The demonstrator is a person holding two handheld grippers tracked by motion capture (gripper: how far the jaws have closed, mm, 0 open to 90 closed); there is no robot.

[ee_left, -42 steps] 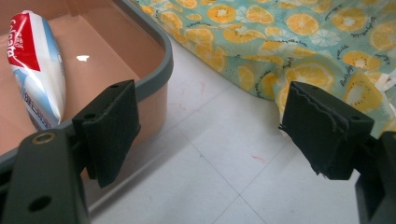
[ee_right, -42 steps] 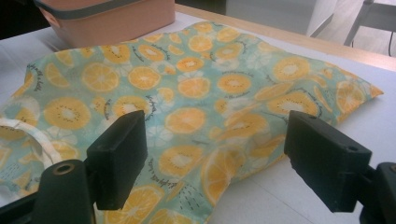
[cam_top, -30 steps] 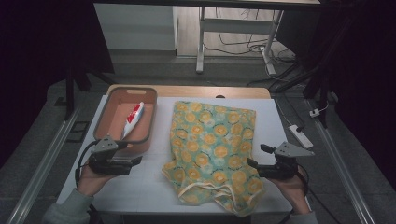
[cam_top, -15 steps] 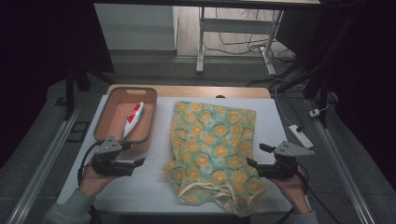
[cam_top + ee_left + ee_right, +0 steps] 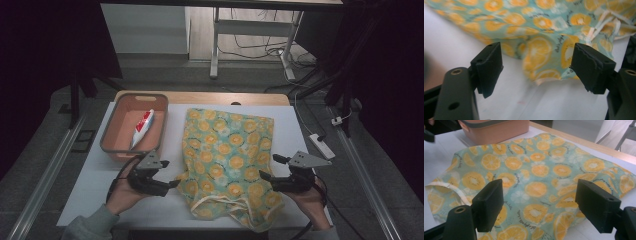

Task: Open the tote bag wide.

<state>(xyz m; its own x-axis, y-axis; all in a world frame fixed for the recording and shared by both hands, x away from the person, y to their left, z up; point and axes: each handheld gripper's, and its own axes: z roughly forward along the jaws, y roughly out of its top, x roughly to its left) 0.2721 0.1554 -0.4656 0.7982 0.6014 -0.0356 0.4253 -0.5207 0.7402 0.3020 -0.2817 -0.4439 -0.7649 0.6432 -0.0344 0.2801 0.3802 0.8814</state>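
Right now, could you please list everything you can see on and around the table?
Cloth bag: one, teal with orange slices, flat mid-table, drawstring end nearest the person.
Basket: one, salmon pink with grey rim, far left of table.
Tube: one, white and red, inside the basket.
Table: one, white top, wooden far edge.
Power strip: one, white, floor to the right.
Left claw: open, at the bag's left edge.
Right claw: open, at the bag's right edge.
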